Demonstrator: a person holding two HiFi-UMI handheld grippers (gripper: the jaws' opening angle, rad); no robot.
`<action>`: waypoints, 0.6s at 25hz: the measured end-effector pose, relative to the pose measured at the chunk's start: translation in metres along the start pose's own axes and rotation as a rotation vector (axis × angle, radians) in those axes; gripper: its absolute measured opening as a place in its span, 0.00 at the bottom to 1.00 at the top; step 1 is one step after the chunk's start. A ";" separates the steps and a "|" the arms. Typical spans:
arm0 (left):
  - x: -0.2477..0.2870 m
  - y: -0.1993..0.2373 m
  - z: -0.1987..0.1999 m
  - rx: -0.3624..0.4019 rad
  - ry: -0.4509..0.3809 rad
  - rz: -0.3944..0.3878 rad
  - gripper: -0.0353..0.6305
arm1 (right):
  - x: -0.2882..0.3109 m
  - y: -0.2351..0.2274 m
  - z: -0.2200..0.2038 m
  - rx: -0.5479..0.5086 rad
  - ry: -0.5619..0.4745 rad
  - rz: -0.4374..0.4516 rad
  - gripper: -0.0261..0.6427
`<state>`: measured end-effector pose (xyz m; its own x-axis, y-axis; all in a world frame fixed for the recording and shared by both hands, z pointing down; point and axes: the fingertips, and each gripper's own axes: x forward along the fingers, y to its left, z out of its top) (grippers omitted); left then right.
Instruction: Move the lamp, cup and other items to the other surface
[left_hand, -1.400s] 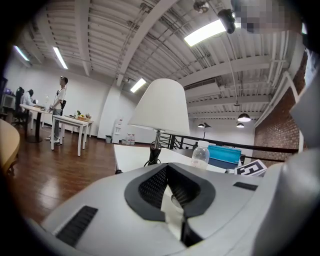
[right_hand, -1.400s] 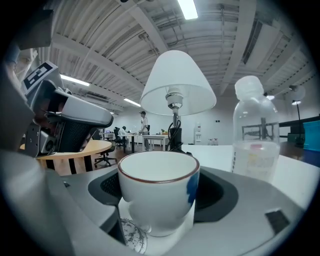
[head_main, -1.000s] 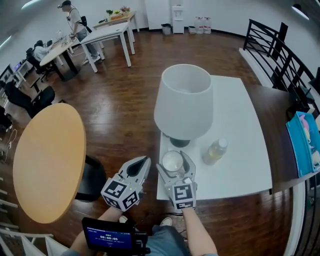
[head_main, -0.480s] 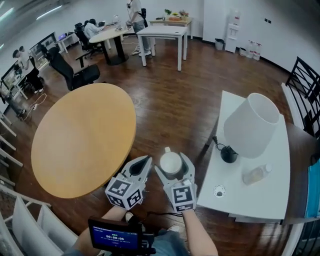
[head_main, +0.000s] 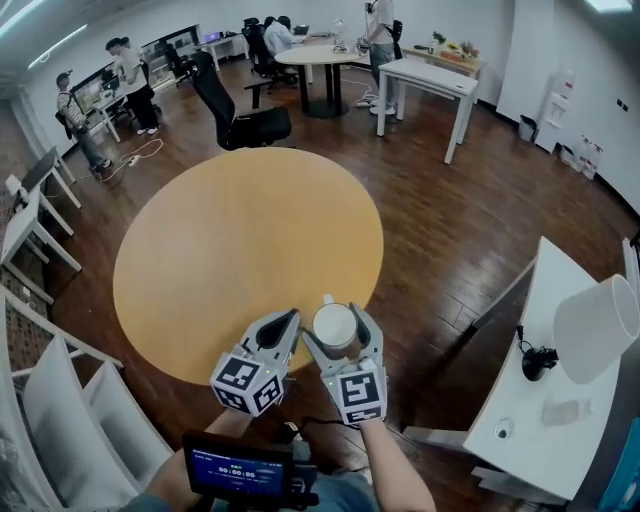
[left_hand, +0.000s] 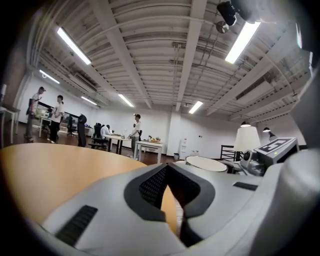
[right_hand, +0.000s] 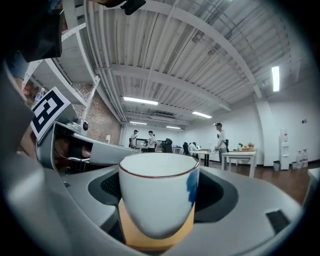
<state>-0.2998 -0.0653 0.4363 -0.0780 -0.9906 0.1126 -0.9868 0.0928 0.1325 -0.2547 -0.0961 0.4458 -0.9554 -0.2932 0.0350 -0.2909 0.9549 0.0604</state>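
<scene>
- The right hand-held gripper (head_main: 336, 322) gripped a white cup (right_hand: 156, 192) by its sides, above the near edge of the round counter (head_main: 220, 250).
- The left hand-held gripper (head_main: 286, 322) was closed and empty, over that same edge, just beside the right one.
- The lamp (head_main: 595, 325) stood on a white counter (head_main: 515, 425) well right of the round counter.

The left tool (head_main: 288, 320) and right tool (head_main: 338, 322) are pale grey with black pads (left_hand: 154, 187) and black-and-white marker cubes (head_main: 245, 386).
</scene>
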 end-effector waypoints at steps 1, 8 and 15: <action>-0.008 0.022 0.000 -0.003 -0.001 0.031 0.06 | 0.018 0.014 -0.001 0.000 0.000 0.028 0.62; -0.064 0.154 0.001 -0.009 -0.020 0.214 0.06 | 0.136 0.121 -0.020 0.021 0.024 0.212 0.62; -0.099 0.234 -0.019 -0.031 0.011 0.316 0.06 | 0.207 0.190 -0.068 0.045 0.096 0.313 0.62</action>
<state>-0.5201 0.0568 0.4744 -0.3783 -0.9111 0.1636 -0.9091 0.3990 0.1196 -0.5043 0.0216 0.5322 -0.9902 0.0138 0.1388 0.0123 0.9999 -0.0118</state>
